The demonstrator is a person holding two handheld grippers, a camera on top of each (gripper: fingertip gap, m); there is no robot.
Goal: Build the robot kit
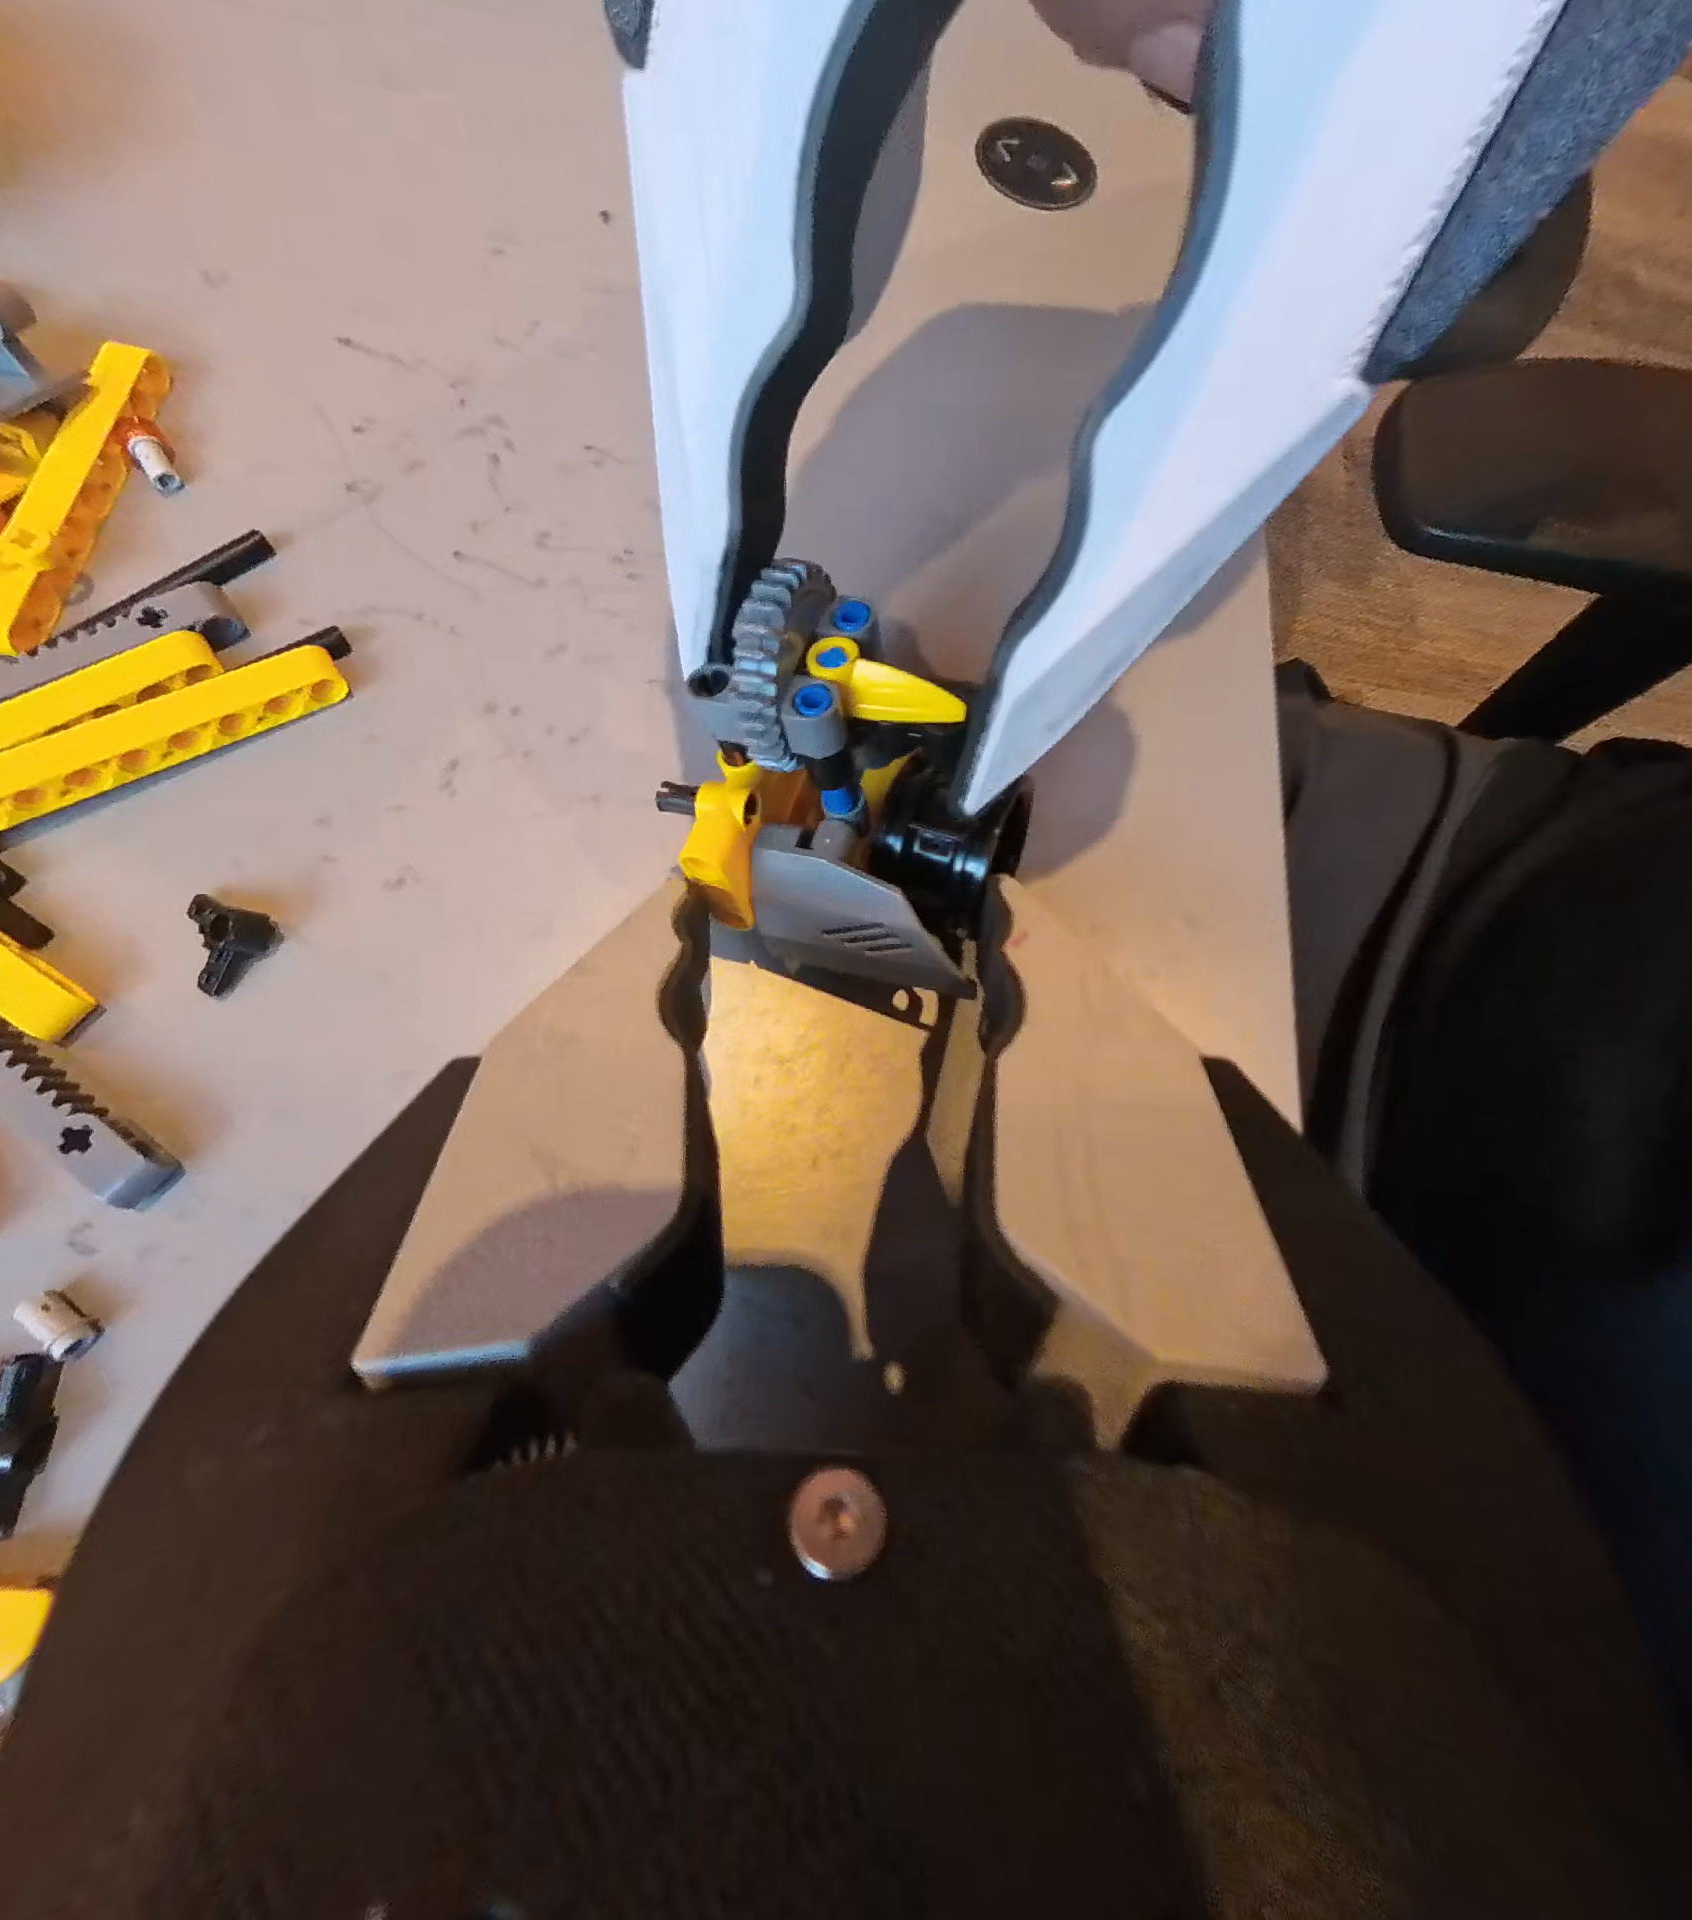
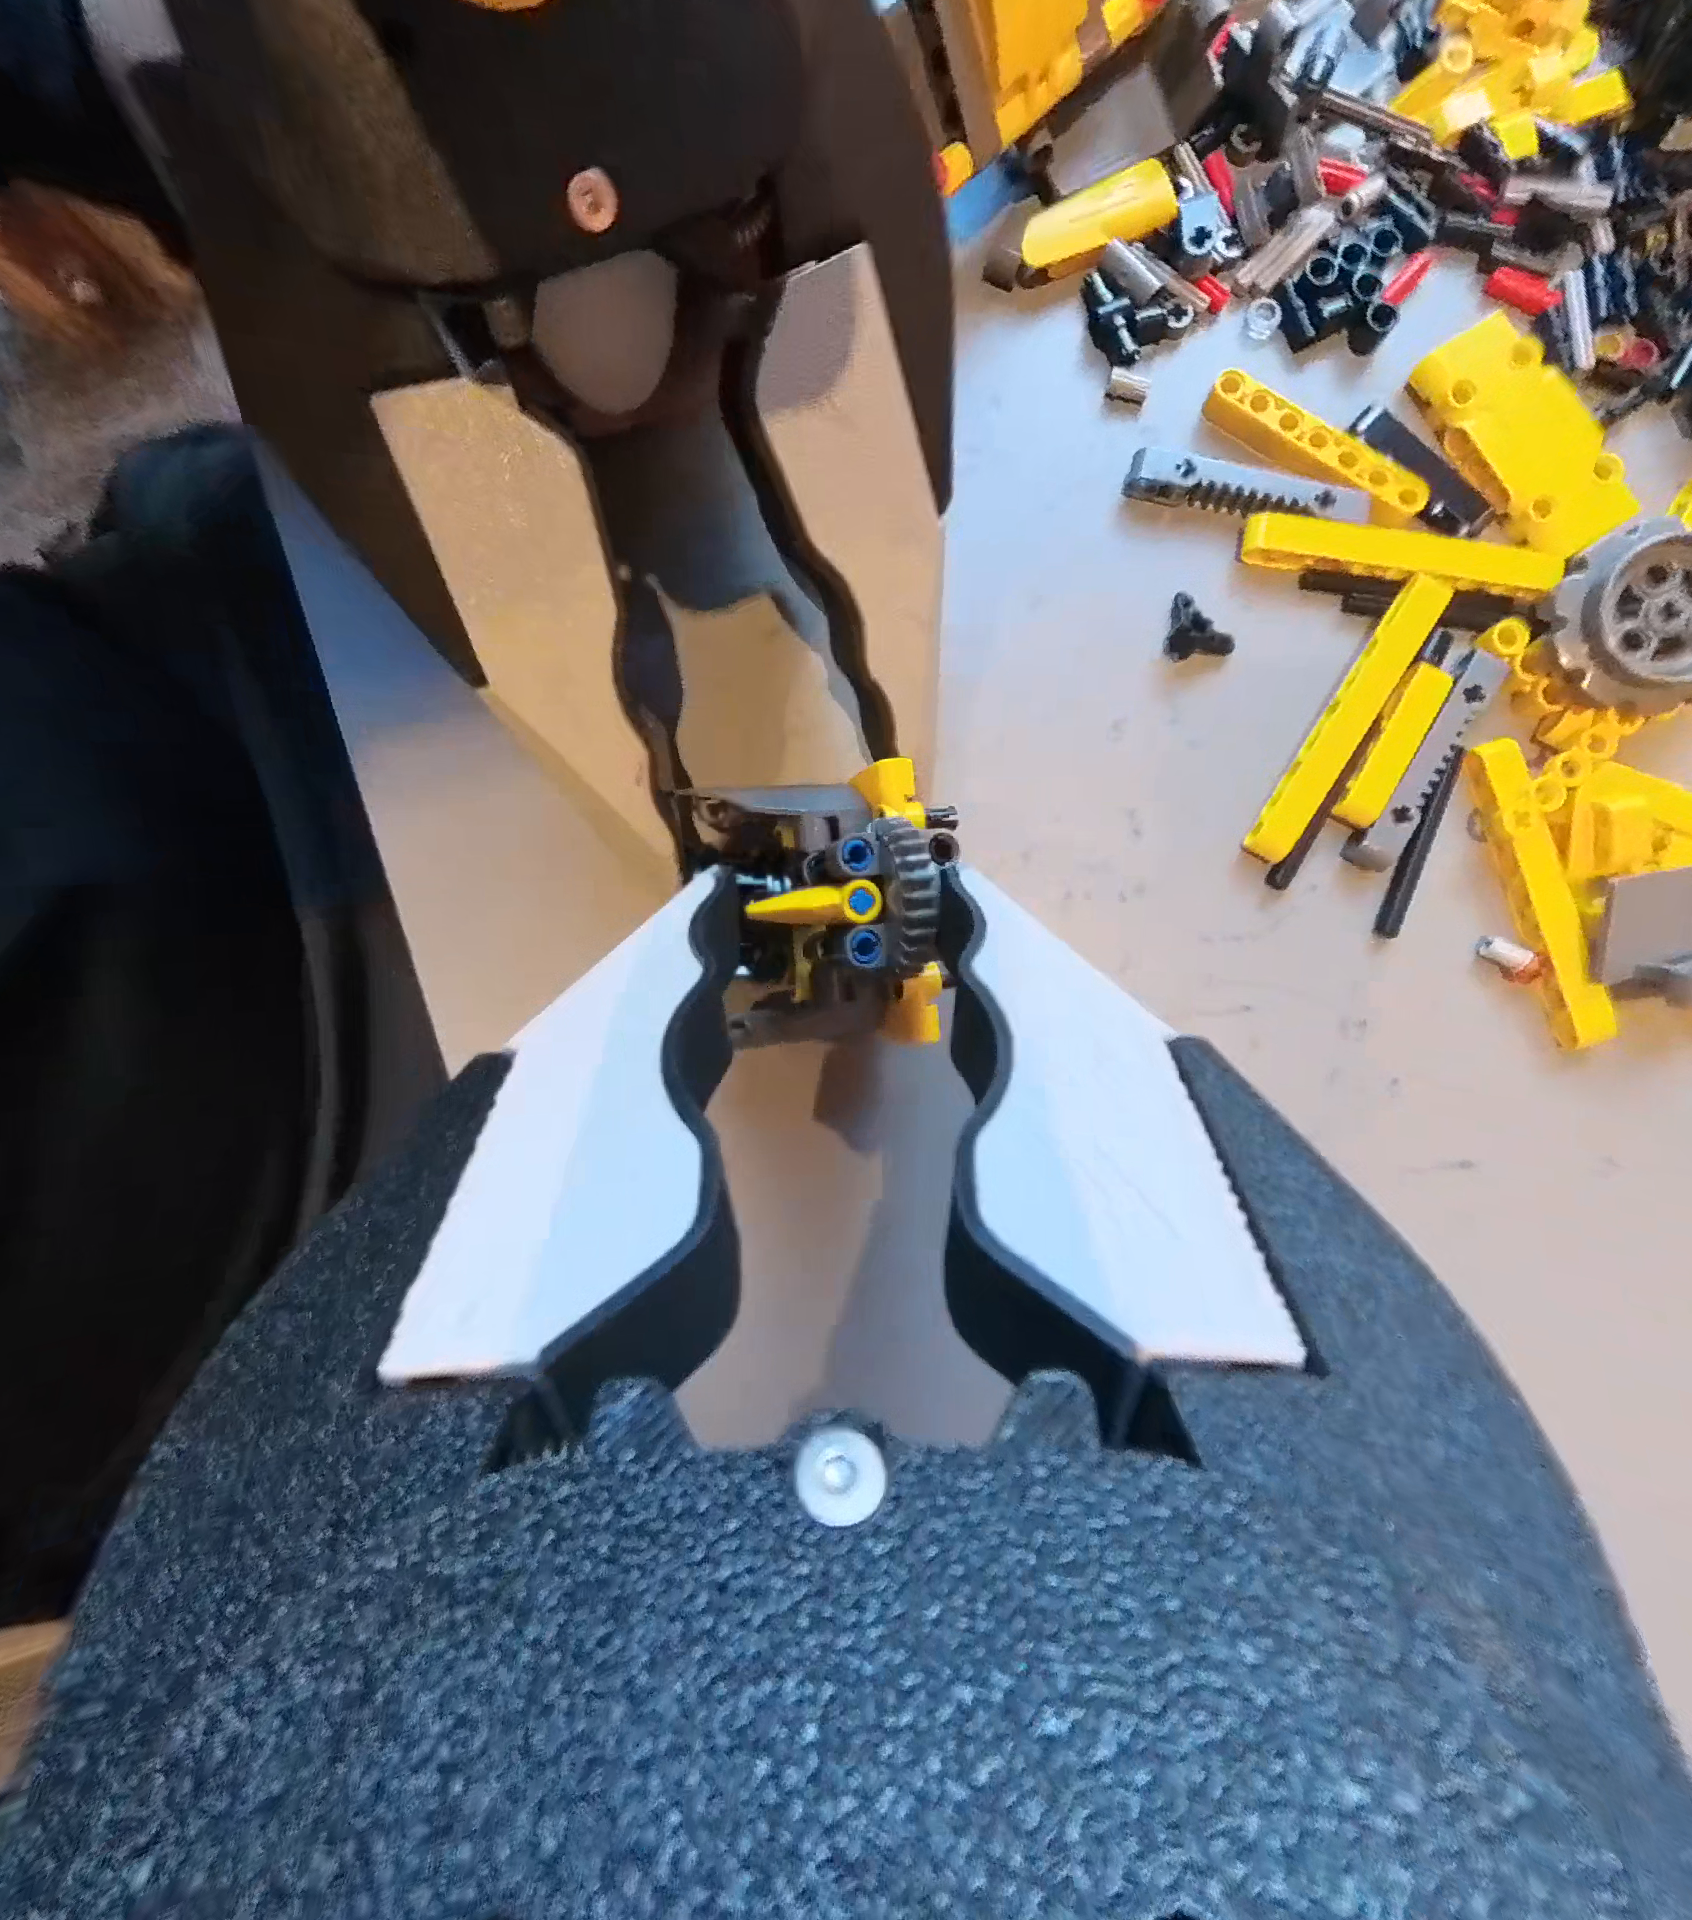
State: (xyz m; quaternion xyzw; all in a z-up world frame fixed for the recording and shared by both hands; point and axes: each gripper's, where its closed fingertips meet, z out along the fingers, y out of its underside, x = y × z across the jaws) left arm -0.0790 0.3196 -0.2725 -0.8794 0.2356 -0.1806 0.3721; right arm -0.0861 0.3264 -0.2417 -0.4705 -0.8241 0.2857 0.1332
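Two grippers gripped one small brick assembly (image 1: 826, 821) from opposite ends above the pale table (image 1: 426, 343): the left gripper (image 1: 837, 935) pinched its grey panel end, the right gripper (image 2: 831, 914) closed around its one dark gear (image 2: 915, 894) end. Three blue pins (image 2: 861, 902) and one yellow cone (image 2: 800, 906) faced the right camera. Loose yellow beams (image 2: 1361, 707), two grey toothed racks (image 1: 21, 1081) and one grey wheel (image 2: 1668, 608) lay well apart on the table
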